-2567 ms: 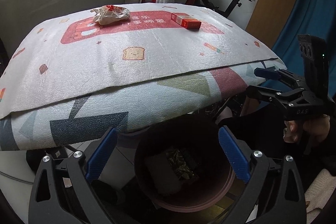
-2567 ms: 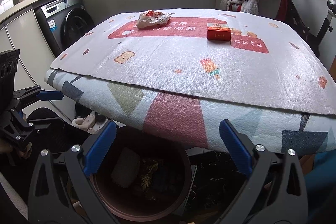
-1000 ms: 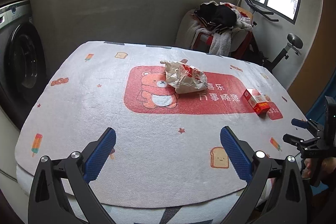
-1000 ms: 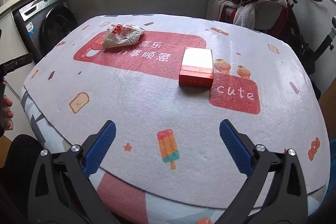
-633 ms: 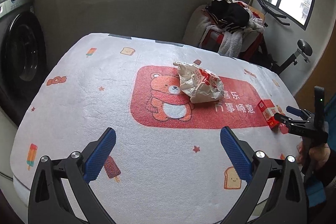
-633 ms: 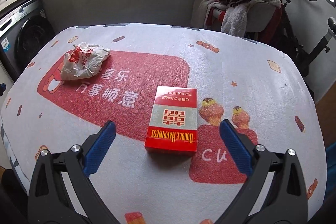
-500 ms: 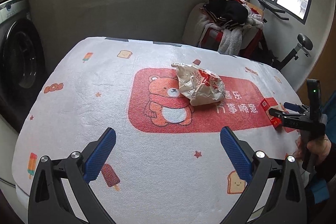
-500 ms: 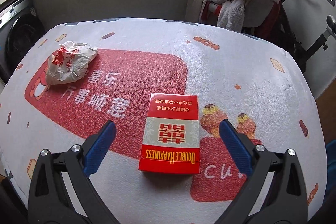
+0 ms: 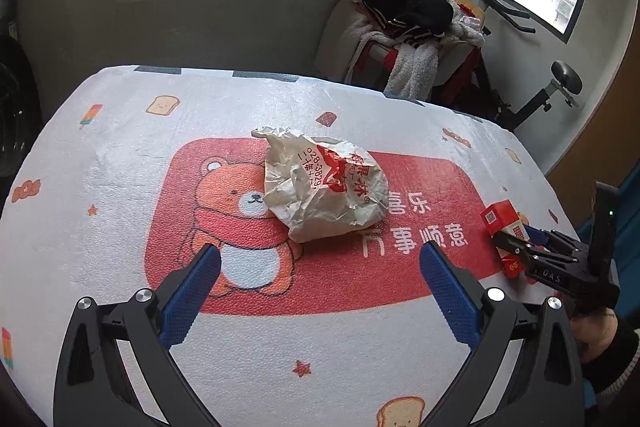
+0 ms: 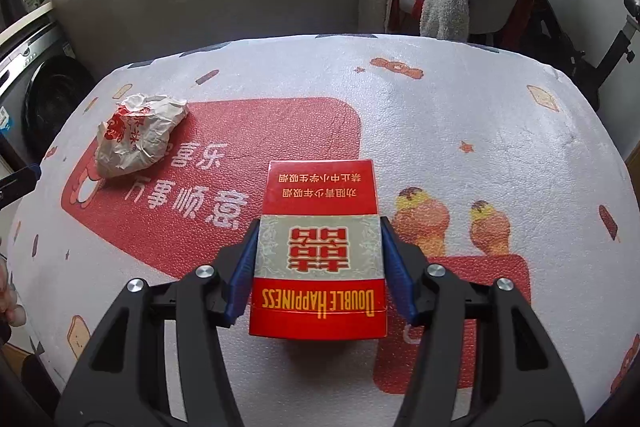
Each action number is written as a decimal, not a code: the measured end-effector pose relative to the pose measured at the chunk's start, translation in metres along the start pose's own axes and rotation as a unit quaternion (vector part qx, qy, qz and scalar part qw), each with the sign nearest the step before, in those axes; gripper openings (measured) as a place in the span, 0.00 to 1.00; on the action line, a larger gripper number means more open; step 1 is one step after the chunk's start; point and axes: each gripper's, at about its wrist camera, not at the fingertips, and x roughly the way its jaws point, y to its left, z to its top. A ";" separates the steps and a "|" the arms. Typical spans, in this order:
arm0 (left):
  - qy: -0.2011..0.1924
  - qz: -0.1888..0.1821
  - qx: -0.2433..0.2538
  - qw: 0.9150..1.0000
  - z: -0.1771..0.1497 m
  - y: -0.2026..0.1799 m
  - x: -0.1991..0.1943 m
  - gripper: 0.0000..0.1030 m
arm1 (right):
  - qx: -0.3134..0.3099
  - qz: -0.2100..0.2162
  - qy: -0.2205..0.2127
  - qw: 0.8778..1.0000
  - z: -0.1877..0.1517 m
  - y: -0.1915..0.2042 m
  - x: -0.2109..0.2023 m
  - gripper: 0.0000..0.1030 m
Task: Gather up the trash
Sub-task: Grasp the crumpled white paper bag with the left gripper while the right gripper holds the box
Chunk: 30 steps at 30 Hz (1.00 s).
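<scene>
The red cigarette pack carries "DOUBLE HAPPINESS" in gold capitals, upside down in the right wrist view, with a large red 囍 on its pale band and two lines of small white Chinese characters at its 12 o'clock end. The crumpled paper bag shows "028-3829" among red Chinese print too creased to read. The mat on the worktop bears white characters 喜乐 and 事顺意. The right gripper body reads "DAS" in the left wrist view.
</scene>
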 end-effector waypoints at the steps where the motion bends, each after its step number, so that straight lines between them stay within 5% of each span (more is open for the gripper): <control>1: 0.004 -0.004 -0.011 1.000 0.006 0.000 0.008 0.94 | 0.001 0.002 -0.001 1.000 0.000 0.000 -0.001 0.56; 14: 0.042 0.026 -0.100 0.994 0.047 0.015 0.088 0.94 | -0.003 0.010 -0.008 1.000 -0.002 0.001 -0.002 0.56; 18: 0.066 0.020 -0.072 0.995 0.041 0.010 0.094 0.58 | 0.001 0.011 -0.011 1.000 -0.003 -0.002 -0.003 0.56; 23: 0.063 0.007 -0.027 0.998 0.030 -0.001 0.077 0.41 | 0.006 0.007 -0.012 1.000 -0.002 -0.003 -0.004 0.56; 30: 0.046 0.006 0.005 0.999 0.014 -0.011 0.029 0.40 | -0.009 0.019 -0.024 0.999 -0.002 0.003 -0.016 0.56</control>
